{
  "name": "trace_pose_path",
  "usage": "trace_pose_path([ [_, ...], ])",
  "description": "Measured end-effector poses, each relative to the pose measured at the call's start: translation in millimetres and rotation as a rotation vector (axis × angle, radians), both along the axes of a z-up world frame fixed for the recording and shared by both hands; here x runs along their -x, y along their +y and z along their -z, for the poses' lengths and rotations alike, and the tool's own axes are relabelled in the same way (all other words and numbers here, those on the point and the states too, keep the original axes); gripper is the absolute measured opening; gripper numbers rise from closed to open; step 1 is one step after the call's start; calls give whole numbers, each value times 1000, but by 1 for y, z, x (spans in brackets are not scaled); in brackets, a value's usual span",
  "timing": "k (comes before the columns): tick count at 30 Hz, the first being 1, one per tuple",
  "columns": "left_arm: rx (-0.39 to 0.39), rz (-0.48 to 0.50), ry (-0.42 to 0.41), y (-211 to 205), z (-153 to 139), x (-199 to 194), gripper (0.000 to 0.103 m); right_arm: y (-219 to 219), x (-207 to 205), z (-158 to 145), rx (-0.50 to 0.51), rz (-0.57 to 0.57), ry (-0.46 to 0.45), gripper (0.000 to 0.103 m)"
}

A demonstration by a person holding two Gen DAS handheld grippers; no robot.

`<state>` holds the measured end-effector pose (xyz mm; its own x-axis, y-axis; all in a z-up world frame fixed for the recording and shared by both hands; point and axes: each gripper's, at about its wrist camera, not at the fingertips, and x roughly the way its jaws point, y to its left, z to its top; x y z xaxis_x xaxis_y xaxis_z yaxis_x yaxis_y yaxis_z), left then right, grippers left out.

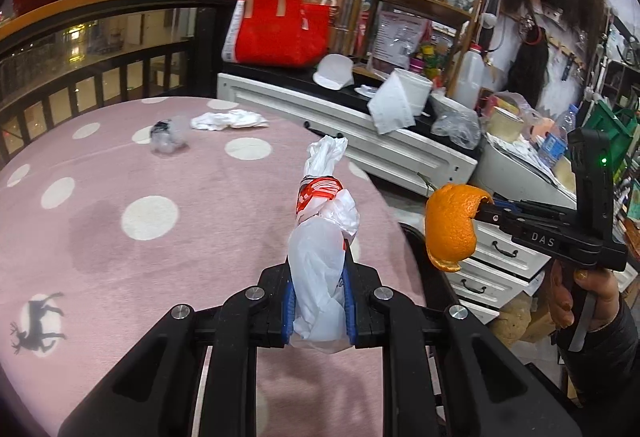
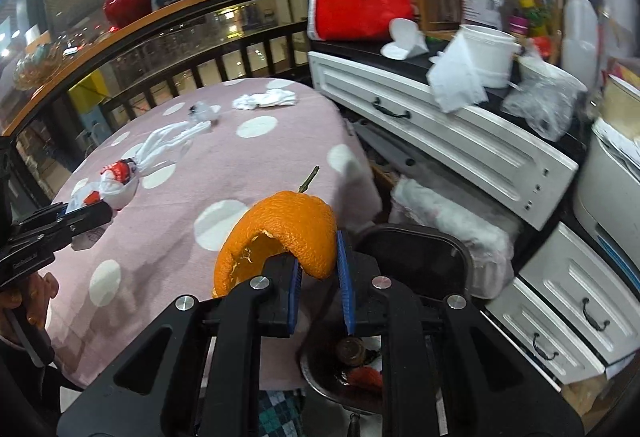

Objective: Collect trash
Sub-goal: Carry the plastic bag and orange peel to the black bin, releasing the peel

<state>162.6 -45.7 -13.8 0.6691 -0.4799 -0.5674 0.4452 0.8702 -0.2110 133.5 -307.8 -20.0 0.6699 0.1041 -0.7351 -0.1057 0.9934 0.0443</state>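
Both hands are carrying trash away from the table point(image 1: 120, 237), by my reading. The left gripper point(image 1: 320, 301) has its jaws clamped on a crumpled white plastic bag point(image 1: 320, 269), held above the pink dotted cloth near the table's right edge. Further right, past that edge, the right gripper point(image 2: 318, 277) pinches an orange peel point(image 2: 280, 233) above a dark bin point(image 2: 416, 261) beside the table. A clear wrapper point(image 1: 170, 137) and white tissue point(image 1: 228, 119) lie near the far edge, uncollected. Next, each load needs positioning over the bin before the jaws part.
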Motion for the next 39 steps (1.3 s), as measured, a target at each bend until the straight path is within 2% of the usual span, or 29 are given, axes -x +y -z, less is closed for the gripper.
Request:
trace_pose_path([
  [9,20,82,10,-47,1,7,18,-54,12,16,4,126,36,17],
  [16,19,142,19,-75,2,11,18,-76,5,51,36,171,141,17],
  [24,13,194,36,-99,6,15,18,-87,-19,111,81,172,314,18],
  [35,-2,248,51,-120,11,22,18,-69,-46,183,244,75,504,19],
  [37,-4,257,55,-123,12,23,18,-66,-47,191,263,67,521,29],
  [38,-6,261,56,-125,13,23,18,-64,-46,193,278,66,521,44],
  [39,-8,265,58,-126,14,24,18,-62,-44,192,297,67,510,66],
])
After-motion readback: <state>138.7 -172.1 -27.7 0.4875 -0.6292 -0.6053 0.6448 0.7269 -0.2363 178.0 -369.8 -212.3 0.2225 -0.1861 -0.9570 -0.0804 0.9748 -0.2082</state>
